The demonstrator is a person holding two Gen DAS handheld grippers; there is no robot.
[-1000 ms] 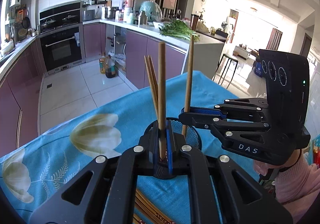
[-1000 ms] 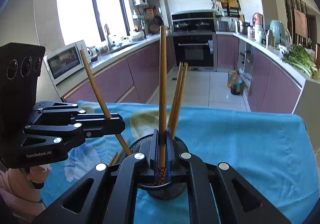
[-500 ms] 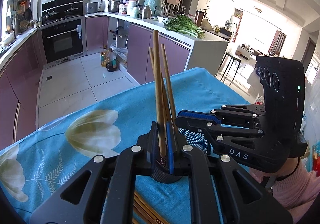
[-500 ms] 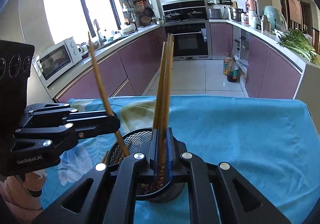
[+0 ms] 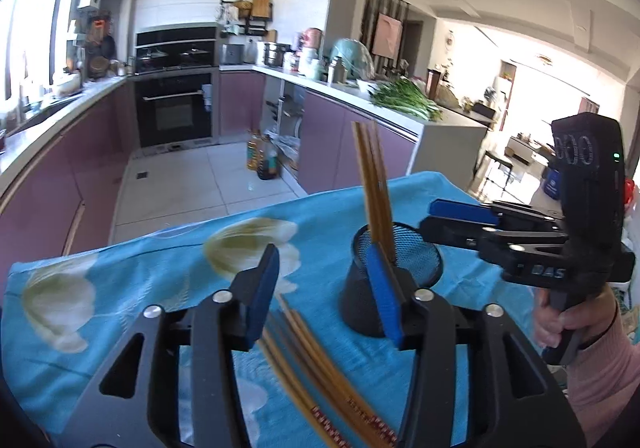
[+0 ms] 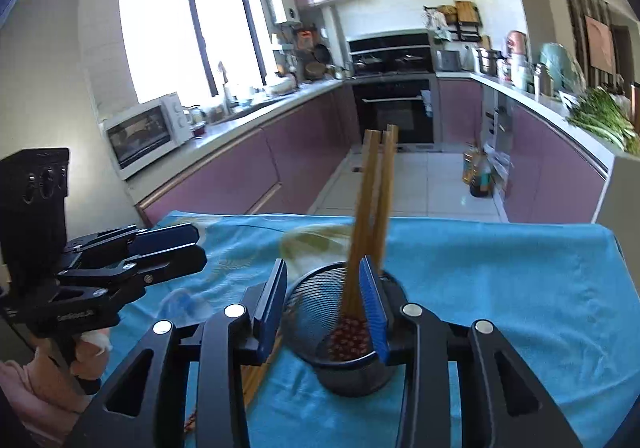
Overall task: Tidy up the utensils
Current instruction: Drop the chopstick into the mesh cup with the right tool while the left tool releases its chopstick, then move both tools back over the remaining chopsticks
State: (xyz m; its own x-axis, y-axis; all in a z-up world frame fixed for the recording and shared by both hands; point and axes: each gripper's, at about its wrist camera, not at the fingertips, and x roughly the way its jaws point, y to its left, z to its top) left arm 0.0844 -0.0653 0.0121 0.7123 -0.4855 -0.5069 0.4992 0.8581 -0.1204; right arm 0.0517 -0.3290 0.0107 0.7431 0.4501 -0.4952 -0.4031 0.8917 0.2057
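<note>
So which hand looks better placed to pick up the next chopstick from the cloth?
Probably the left. Its open hand-held gripper hangs right over the loose chopsticks on the cloth, while the right hand-held gripper is open at the mesh holder, beside them.

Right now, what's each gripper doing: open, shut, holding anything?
Left gripper: open, jaws just opening, holding nothing.
Right gripper: open, jaws just opening; the chopsticks stand free in the mesh holder.

Chopsticks upright in mesh holder — more beside.
</note>
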